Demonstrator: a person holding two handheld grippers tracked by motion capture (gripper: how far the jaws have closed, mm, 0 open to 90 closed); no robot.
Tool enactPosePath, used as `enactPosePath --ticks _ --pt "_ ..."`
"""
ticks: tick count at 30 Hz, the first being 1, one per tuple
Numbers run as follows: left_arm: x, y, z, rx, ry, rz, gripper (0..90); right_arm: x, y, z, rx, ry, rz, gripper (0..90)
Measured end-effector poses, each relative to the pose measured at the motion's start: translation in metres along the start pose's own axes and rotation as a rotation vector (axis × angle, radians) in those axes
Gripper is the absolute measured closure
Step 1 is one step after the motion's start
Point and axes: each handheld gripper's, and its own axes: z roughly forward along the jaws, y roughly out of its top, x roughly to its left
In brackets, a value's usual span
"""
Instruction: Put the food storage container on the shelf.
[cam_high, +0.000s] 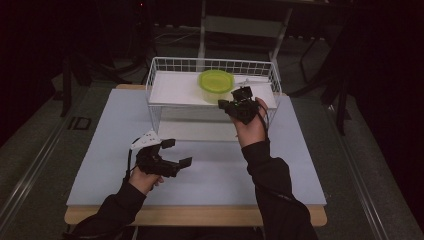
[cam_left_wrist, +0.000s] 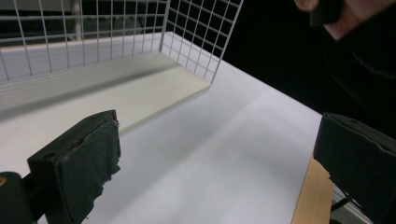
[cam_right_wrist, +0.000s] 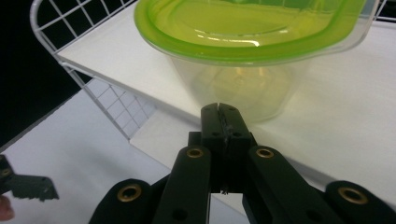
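We are working at a pale blue-white table (cam_high: 210, 165) with a wooden front edge, standing on grey flooring in a dark room; a light metal frame is standing behind the table. A white wire basket shelf (cam_high: 165, 75) is sitting at the far side of the table, with a white board as its upper deck.

On that deck we are seeing the clear container with a green lid (cam_high: 216, 85), upright, towards the right half of the shelf.

The right gripper (cam_high: 235, 104) is hovering just in front of the container. In the right gripper view its jaws are pressing flat together with nothing between them, tips pointing at the container's clear wall (cam_right_wrist: 243, 88); we cannot tell whether they are touching it.

The left gripper (cam_high: 175, 152) is hanging low over the near-left part of the table, well apart from the shelf. Its jaws are standing wide apart and holding nothing.

The left gripper view is giving us the shelf's lower board (cam_left_wrist: 140, 88) and wire corner, plus the table's wooden edge (cam_left_wrist: 313, 196). The high view alone is showing both sleeves.
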Motion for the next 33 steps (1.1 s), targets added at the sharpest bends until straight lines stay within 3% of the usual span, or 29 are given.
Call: enactPosePath --ticks 8,18,20,23,26,33 --pt "-0.002 -0.002 -0.002 -0.005 0.005 0.021 1.4 -0.008 0.008 0.008 -0.009 -0.008 0.032 89.9" --pt "-0.001 -0.003 -0.005 -0.013 0.017 0.031 1.4 -0.003 0.013 0.019 0.010 -0.016 0.022 88.6" --pt "0.000 -0.004 -0.006 -0.008 0.022 0.034 1.4 0.000 0.010 0.018 0.003 0.003 0.021 87.5" --pt "0.000 -0.005 -0.005 -0.008 0.020 0.031 1.4 0.005 0.005 0.011 -0.007 0.017 -0.002 83.8" --pt "0.002 -0.005 -0.006 -0.019 -0.014 -0.001 1.4 0.010 0.000 0.001 -0.020 0.026 -0.041 79.1" --pt "0.000 -0.006 -0.011 -0.027 -0.028 0.043 1.4 0.016 -0.015 -0.017 -0.029 0.053 -0.114 53.4"
